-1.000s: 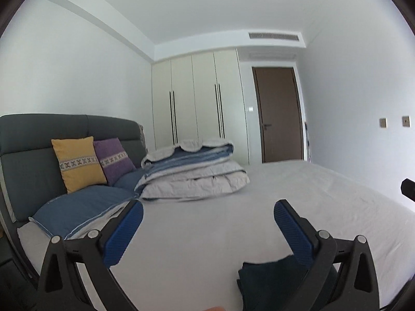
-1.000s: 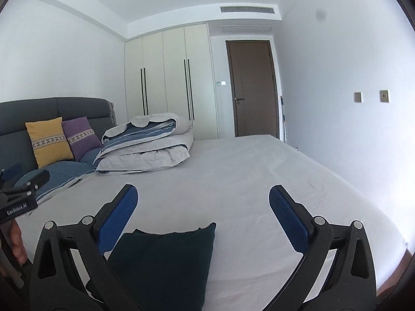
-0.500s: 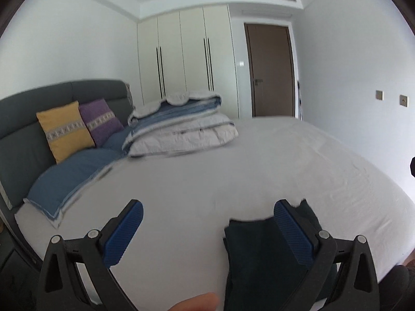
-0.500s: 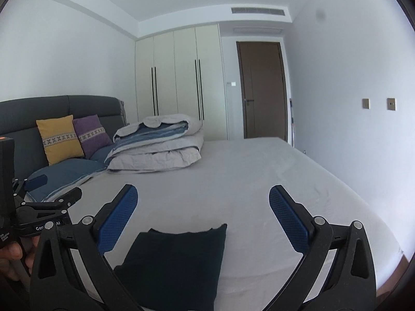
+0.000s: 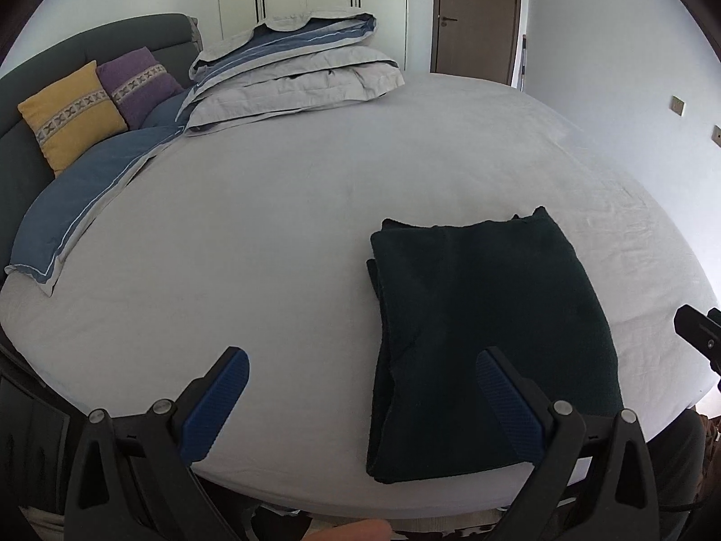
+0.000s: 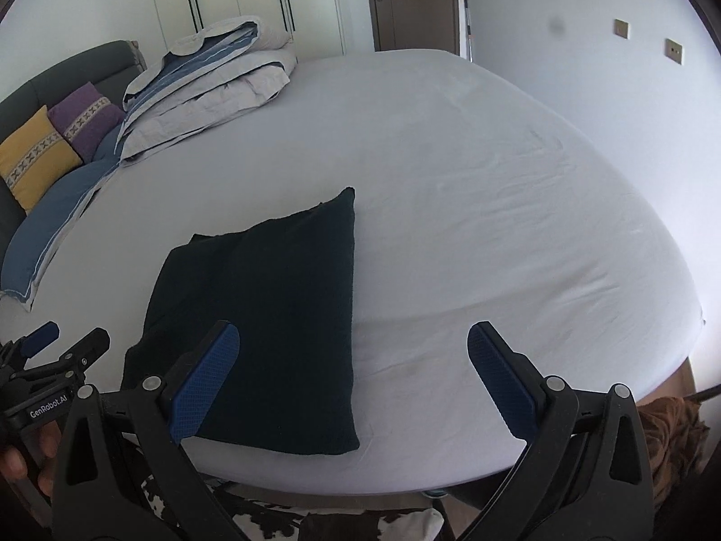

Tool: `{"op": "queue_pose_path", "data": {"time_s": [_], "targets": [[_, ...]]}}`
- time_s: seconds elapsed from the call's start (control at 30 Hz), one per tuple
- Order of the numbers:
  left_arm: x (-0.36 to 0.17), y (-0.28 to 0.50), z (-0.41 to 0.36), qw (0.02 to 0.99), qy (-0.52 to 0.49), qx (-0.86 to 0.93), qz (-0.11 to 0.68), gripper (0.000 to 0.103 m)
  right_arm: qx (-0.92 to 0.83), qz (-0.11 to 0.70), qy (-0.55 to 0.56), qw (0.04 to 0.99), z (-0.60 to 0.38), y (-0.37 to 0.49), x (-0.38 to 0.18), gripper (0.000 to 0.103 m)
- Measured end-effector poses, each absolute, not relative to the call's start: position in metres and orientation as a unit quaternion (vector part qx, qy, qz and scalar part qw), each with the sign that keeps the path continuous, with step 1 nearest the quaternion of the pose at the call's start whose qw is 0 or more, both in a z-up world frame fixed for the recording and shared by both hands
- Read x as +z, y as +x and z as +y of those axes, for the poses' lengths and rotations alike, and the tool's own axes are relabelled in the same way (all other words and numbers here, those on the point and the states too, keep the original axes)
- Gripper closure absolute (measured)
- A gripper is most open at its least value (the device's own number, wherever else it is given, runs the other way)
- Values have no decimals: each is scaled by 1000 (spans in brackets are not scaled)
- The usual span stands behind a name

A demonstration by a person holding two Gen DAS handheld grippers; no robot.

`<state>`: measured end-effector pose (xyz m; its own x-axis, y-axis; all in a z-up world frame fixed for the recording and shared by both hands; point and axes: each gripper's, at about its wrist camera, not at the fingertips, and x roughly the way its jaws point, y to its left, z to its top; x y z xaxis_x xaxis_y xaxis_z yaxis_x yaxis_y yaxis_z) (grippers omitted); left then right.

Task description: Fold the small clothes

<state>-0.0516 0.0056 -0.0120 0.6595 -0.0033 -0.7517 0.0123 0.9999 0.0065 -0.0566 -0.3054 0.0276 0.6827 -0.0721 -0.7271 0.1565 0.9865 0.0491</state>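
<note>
A dark navy garment (image 5: 486, 315) lies folded into a flat rectangle near the front edge of the grey bed sheet (image 5: 270, 225); it also shows in the right wrist view (image 6: 270, 311). My left gripper (image 5: 360, 401) is open and empty, held above the front edge, its right finger over the garment's near part. My right gripper (image 6: 353, 378) is open and empty, its left finger over the garment's right half. The left gripper shows at the left edge of the right wrist view (image 6: 49, 360).
A folded grey-and-blue duvet (image 5: 293, 67) lies at the far side of the bed. A yellow cushion (image 5: 72, 112), a purple cushion (image 5: 139, 81) and a blue pillow (image 5: 85, 198) rest by the dark headboard. Wardrobes and a brown door (image 5: 477, 13) stand behind.
Both grippers have tilted down and risen, so the views now look down on the bed and the whole folded garment. Both jaws stay open and empty.
</note>
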Motion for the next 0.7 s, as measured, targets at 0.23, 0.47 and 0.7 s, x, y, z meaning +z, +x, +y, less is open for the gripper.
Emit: {"op": "queue_pose_path", "data": {"time_s": [0.23,0.47,0.7], "targets": [[-15,-51,6,909,6,1,416,0,-50,401,37,914,-296,-55,23,0],[-15,-52,6,909,5,2,417,0,-53,405,35,912,-293,-53,18,0],[-15,-52,6,908,8,1,419,0,-50,409,34,911,-287,-50,18,0]]}}
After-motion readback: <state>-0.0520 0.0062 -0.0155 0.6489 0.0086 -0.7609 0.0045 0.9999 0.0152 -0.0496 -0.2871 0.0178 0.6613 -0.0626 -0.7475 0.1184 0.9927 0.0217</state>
